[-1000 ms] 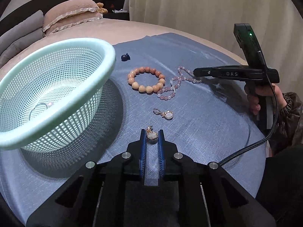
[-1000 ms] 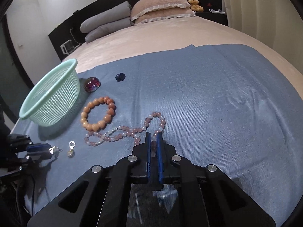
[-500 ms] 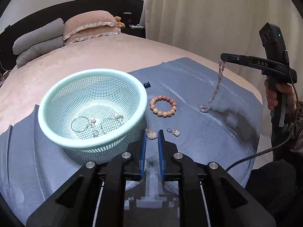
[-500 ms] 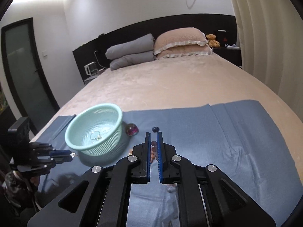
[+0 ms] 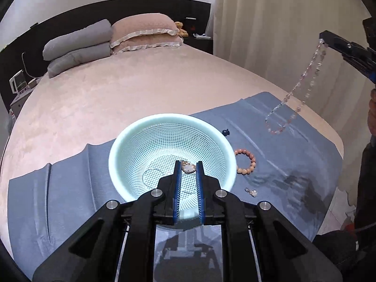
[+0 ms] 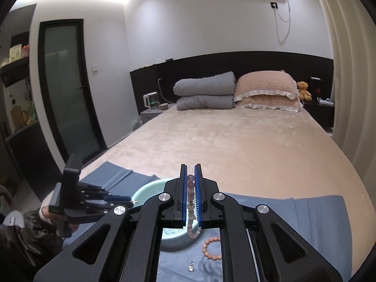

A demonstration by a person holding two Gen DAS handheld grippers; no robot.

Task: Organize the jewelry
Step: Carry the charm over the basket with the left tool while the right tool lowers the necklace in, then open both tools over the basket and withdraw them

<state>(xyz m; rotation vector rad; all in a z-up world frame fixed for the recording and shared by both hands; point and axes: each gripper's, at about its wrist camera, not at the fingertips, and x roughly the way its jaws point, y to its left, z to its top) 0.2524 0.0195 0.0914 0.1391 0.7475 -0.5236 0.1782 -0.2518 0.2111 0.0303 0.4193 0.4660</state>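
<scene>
My left gripper [image 5: 188,164] is shut on a small gold-rimmed pendant [image 5: 188,168] and holds it above the inside of the mint green basket [image 5: 122,150], which has hoops and small pieces in it. My right gripper [image 6: 190,171] is shut on a pink bead necklace [image 6: 190,199]. In the left wrist view the necklace [image 5: 305,94] hangs high above the blue cloth [image 5: 293,155]. An orange bead bracelet [image 5: 245,163] and a small pendant [image 5: 251,191] lie on the cloth right of the basket. A dark blue piece [image 5: 226,132] lies behind it.
The blue cloth covers the foot of a beige bed [image 5: 117,89]. Pillows [image 5: 141,35] are stacked at the headboard. A curtain [image 5: 282,23] hangs to the right. The basket [image 6: 150,188], bracelet [image 6: 211,246] and pendant [image 6: 191,266] also show under my right gripper.
Both grippers have risen. My left gripper moved the pendant from beside the basket to above its inside. My right gripper lifted the necklace fully off the cloth and higher.
</scene>
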